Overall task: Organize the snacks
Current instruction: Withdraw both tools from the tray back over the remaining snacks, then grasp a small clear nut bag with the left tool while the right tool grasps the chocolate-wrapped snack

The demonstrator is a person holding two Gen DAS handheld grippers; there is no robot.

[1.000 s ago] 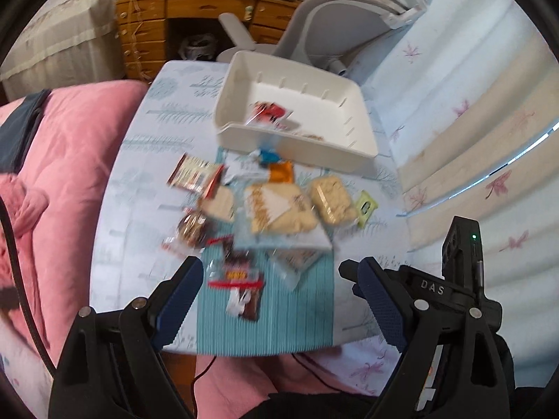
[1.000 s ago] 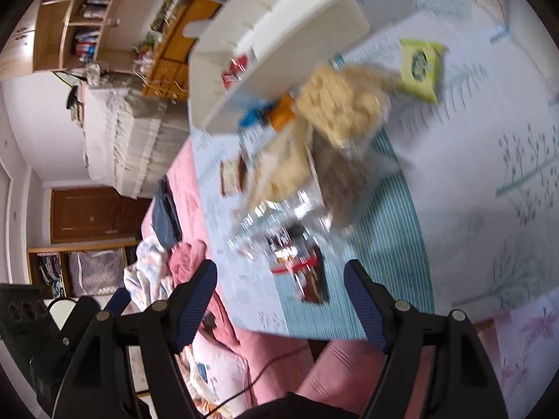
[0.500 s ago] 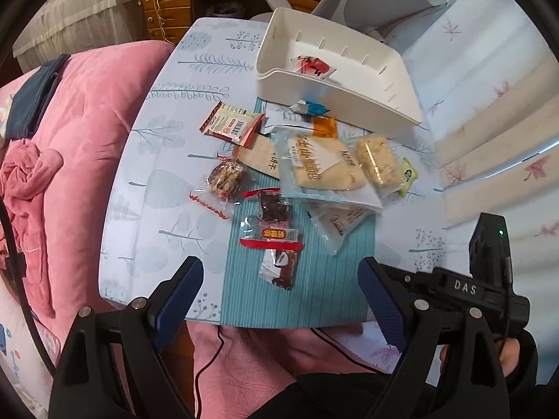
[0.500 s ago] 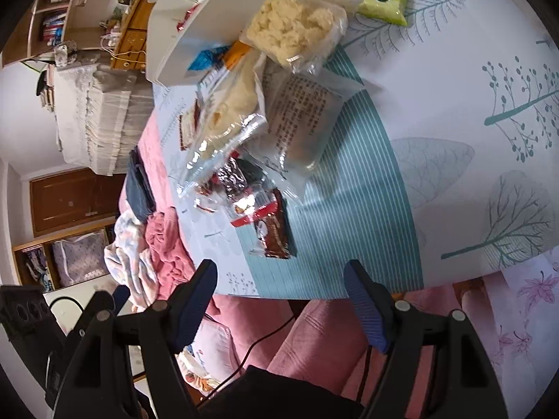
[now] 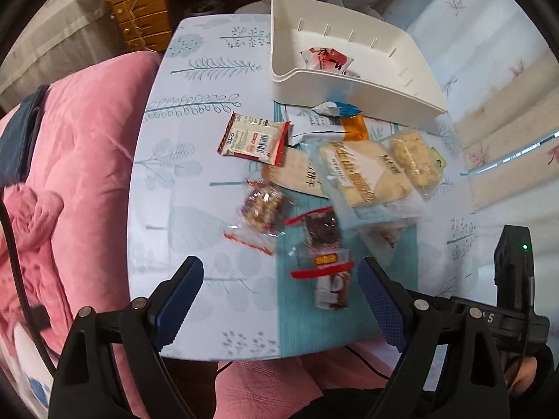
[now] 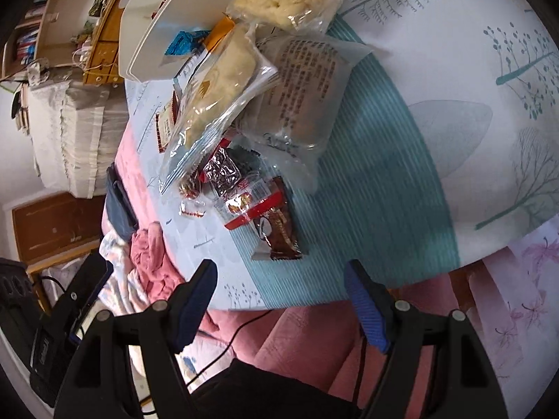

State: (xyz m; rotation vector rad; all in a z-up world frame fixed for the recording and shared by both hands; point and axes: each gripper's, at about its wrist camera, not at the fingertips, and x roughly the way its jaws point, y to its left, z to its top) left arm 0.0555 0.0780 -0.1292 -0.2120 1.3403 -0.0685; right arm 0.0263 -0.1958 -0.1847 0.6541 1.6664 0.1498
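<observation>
both cameras sit closer to the snack pile [image 5: 314,188] than before.

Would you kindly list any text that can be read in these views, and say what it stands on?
"S": white letter on the right gripper's black body, the rest cut off.
Red-edged white packet: barcode and print, too blurred.
Clear pastry bag: dark characters, illegible.
Frosted pouch: printed lines, too small.
Dark brown packet: illegible.

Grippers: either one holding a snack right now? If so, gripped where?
Nothing held. The left gripper and right gripper both stand open above the table edge, pads bare; the nearest snack, the brown packet, lies untouched on the teal mat.
</observation>
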